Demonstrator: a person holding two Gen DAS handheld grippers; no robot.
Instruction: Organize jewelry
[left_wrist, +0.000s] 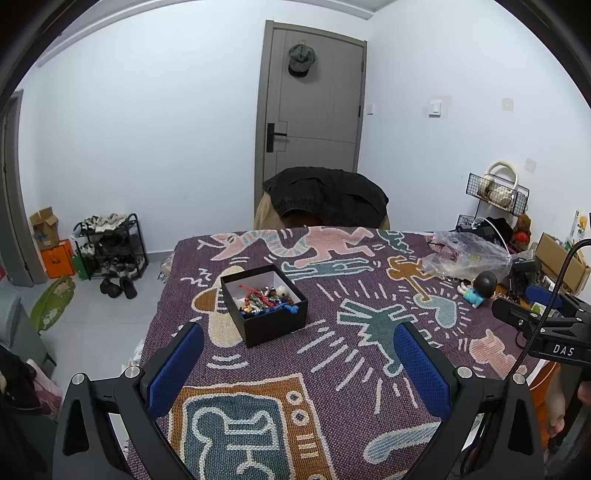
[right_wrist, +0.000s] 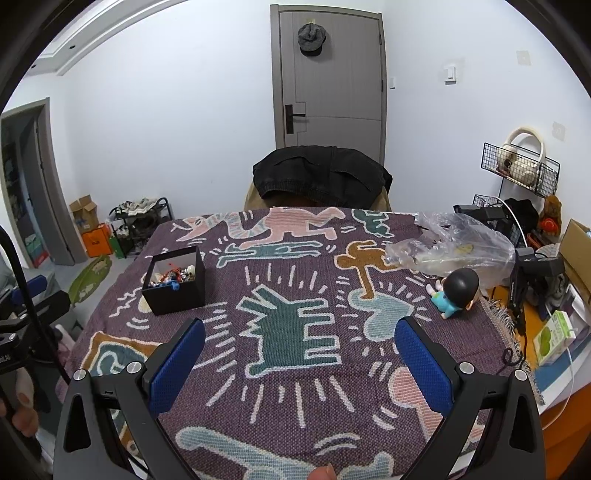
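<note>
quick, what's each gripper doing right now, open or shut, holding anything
Left gripper: open, fingers spread wide, holding nothing, above the blanket near the black box.
Right gripper: open, holding nothing.

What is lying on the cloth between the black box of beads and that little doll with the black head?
Nothing but patterned tablecloth. In the right wrist view, the stretch from the black box to the doll is bare.
</note>
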